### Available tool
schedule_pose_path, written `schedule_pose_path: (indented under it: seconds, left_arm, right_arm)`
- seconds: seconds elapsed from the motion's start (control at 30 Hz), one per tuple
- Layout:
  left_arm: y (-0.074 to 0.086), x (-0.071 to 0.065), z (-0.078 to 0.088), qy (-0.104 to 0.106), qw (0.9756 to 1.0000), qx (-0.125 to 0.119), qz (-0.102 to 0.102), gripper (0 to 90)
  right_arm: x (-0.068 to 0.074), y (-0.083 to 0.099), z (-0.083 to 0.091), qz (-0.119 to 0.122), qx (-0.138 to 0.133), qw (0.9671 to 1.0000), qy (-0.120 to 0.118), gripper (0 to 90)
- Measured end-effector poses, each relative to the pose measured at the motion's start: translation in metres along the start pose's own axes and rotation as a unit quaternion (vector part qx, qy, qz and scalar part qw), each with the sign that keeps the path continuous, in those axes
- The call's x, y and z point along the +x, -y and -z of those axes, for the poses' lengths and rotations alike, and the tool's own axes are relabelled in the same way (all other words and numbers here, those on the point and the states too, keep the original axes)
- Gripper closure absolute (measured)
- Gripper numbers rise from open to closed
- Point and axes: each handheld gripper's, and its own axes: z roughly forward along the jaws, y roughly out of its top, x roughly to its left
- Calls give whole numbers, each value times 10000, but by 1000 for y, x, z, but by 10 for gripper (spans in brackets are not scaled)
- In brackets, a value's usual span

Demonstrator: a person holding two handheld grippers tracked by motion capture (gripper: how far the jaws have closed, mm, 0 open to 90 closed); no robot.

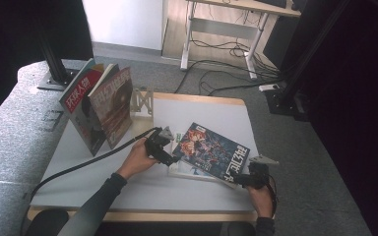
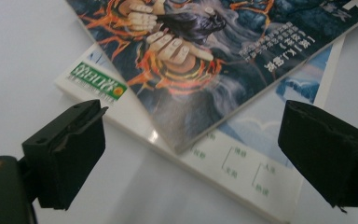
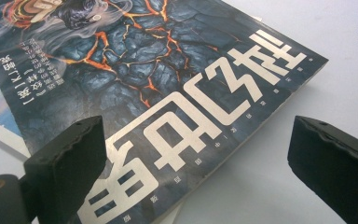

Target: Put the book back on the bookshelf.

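Note:
A dark book [image 1: 211,150] with a fiery cover and large white characters lies flat and askew on a white book [image 1: 193,172] with a green label, in the middle of the table. My left gripper [image 1: 170,158] is at the stack's left corner. In the left gripper view that gripper [image 2: 191,154] is open, with the dark book's [image 2: 191,56] corner and the white book [image 2: 242,163] just ahead of its jaws. My right gripper [image 1: 238,179] is at the dark book's near right end. In the right gripper view it [image 3: 196,172] is open, its jaws either side of the cover's [image 3: 168,84] edge.
Two books, one red [image 1: 81,105] and one brown [image 1: 113,105], stand upright at the table's back left beside a metal bookend [image 1: 142,101]. The pale table [image 1: 128,189] has bare room in front of them. A black post [image 1: 54,59] rises behind.

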Motion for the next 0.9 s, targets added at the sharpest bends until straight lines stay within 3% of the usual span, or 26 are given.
schedule_pose_path:
  seconds: [0.17, 0.3, 0.6, 0.73, 0.9]
  left_arm:
    - [-5, 1, -16, 157, 9998, 100, -30, 50]
    - [-7, -1, -27, 162, 9996, 194, -86, 26]
    - [-3, 0, -43, 377, 9990, 246, 7, 3]
    - [-1, -3, -44, 229, 9993, 265, -163, 0]
    - [-1, -4, -42, 221, 9991, 355, -119, 0]
  right_arm:
    - [2, 1, -7, -31, 20, 9999, -129, 45]
    - [3, 3, -12, -9, 140, 9998, -174, 44]
    - [2, 5, -17, -162, 97, 9994, -300, 30]
    - [3, 5, -17, -174, 68, 9995, -274, 21]
    - [3, 6, -18, -146, 15, 9993, -337, 24]
